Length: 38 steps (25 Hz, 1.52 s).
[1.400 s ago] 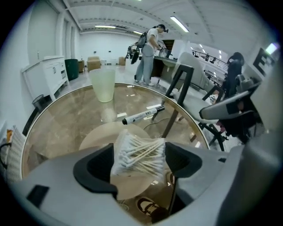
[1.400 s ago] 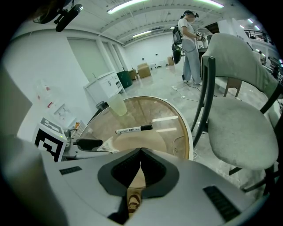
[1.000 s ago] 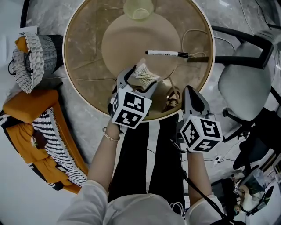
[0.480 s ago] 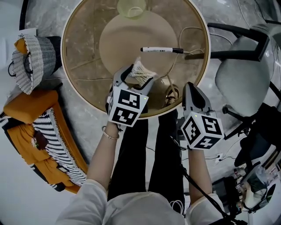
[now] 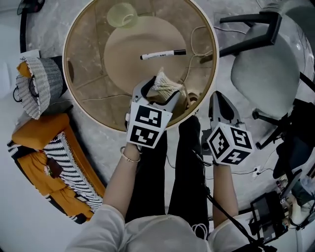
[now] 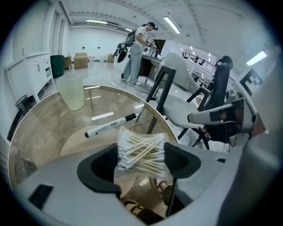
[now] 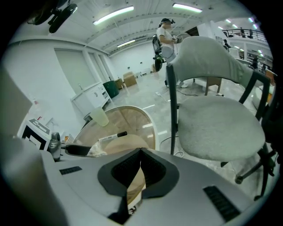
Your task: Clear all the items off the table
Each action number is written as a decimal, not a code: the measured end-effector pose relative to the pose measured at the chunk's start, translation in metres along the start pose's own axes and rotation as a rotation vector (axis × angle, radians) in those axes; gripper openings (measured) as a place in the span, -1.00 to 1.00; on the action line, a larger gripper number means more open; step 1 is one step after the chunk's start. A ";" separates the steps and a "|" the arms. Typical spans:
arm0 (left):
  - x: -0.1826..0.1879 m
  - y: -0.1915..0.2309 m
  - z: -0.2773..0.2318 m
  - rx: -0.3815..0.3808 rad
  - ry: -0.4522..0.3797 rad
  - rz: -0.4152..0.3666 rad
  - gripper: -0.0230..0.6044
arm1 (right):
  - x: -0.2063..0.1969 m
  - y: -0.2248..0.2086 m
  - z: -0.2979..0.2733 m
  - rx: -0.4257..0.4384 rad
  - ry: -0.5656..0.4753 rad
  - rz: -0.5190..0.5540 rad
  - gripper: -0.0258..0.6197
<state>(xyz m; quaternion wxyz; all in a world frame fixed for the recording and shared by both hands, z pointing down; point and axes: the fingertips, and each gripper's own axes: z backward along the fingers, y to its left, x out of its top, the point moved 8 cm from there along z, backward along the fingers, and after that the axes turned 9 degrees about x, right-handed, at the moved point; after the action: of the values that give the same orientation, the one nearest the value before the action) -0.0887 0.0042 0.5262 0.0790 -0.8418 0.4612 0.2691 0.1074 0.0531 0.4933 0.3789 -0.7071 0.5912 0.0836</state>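
Long ceiling strip lights (image 6: 172,24) fill the hall with bright, cool, even light, so the shadows are faint and soft. In the left gripper view they glare as white streaks on the glass bench (image 6: 44,128). The packet of cotton swabs (image 6: 141,150) in my left claw (image 6: 141,160) is crisp, but the claw's grey body nearest the lens is soft. My right claw (image 7: 139,152) blurs the same way. Both gripper views bulge like a fishbowl: straight lines bend and the corners go black. The head view is sharp, its pale floor slightly washed out.

Gripped swab pack (image 5: 167,88); marker (image 5: 163,53), cup (image 5: 119,15) on table (image 5: 88,59)
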 end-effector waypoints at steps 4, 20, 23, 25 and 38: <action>0.017 -0.036 -0.011 -0.053 -0.006 -0.049 0.14 | -0.003 -0.032 0.021 -0.074 -0.032 -0.048 -0.84; 0.061 -0.184 -0.053 -0.181 -0.001 -0.201 0.13 | -0.038 -0.150 0.099 -0.249 -0.104 -0.237 -0.84; 0.084 -0.208 -0.069 -0.181 -0.020 -0.203 0.13 | -0.027 -0.171 0.100 -0.249 -0.119 -0.244 -0.84; 0.101 -0.221 -0.082 -0.178 -0.029 -0.200 0.14 | -0.015 -0.185 0.097 -0.248 -0.131 -0.239 -0.84; 0.179 -0.261 -0.167 -0.093 0.020 -0.188 0.14 | 0.051 -0.266 0.084 -0.246 -0.171 -0.227 -0.84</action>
<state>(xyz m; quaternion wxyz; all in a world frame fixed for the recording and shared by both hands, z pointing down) 0.2657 -0.0443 0.5423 0.0604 -0.8868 0.3679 0.2731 0.3892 0.0709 0.5223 0.3453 -0.8005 0.4586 0.1720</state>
